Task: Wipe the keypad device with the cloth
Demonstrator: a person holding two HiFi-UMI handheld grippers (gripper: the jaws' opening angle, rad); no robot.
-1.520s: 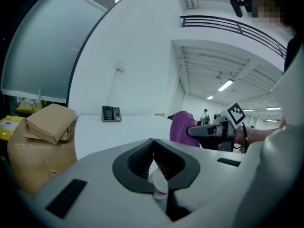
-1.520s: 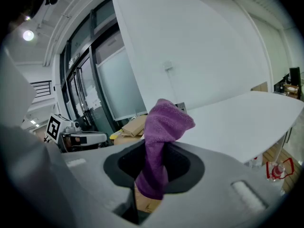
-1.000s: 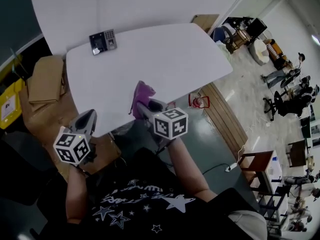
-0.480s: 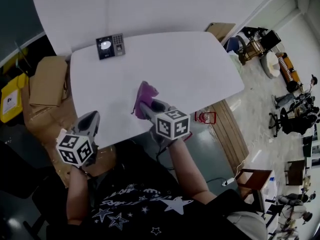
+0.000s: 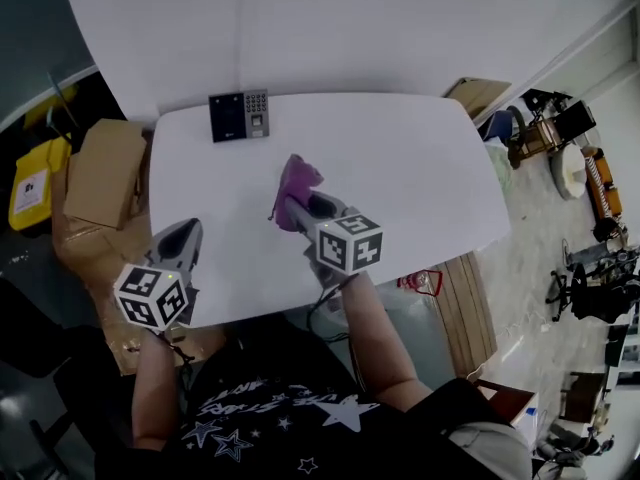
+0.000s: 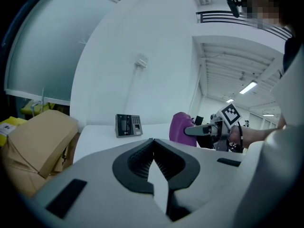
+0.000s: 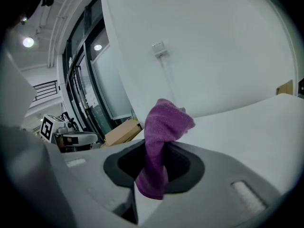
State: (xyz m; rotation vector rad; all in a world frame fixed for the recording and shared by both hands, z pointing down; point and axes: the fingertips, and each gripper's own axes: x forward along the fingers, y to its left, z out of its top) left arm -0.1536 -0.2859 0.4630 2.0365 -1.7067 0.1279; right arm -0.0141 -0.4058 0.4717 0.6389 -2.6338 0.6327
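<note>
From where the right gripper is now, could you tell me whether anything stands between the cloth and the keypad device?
Nothing visible does: only bare table lies between the cloth, clamped in the right gripper, and the keypad device at the far edge.

Legible text: none you can read; the print on your dark shirt (image 5: pixel 270 405), the label on the yellow bin (image 5: pixel 33 190) and the keypad device (image 5: pixel 239 115) keys are too blurred.
</note>
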